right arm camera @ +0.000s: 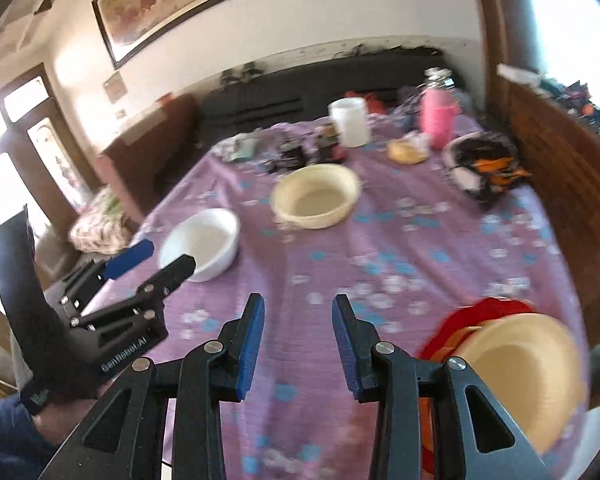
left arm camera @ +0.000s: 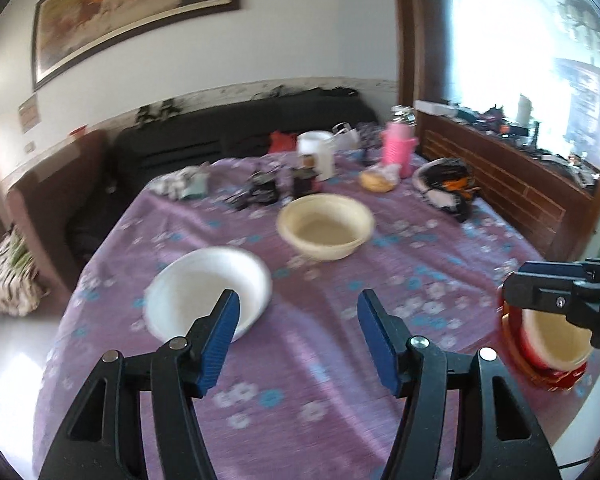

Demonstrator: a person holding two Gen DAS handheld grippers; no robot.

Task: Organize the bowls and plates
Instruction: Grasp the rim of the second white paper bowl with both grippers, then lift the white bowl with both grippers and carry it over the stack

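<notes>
- The left gripper [left arm camera: 298,312] hangs over the purple flowered tablecloth [left arm camera: 340,280], jaws spread with nothing between them.
- The right gripper [right arm camera: 298,312] is likewise spread and empty.
- A white bowl [left arm camera: 208,292] sits near left, partly hidden behind the left gripper's finger.
- A cream bowl [left arm camera: 326,226] stands farther, at mid-table.
- At near right, a cream bowl nested on red plates [right arm camera: 520,364] is blurred and partly covered.
- The far clutter is hard to make out.

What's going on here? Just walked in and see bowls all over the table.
A person holds a gripper in each hand over the purple tablecloth. Both the left gripper and right gripper are open and empty. A white bowl and a cream bowl sit apart; another cream bowl rests in a red dish.
</notes>
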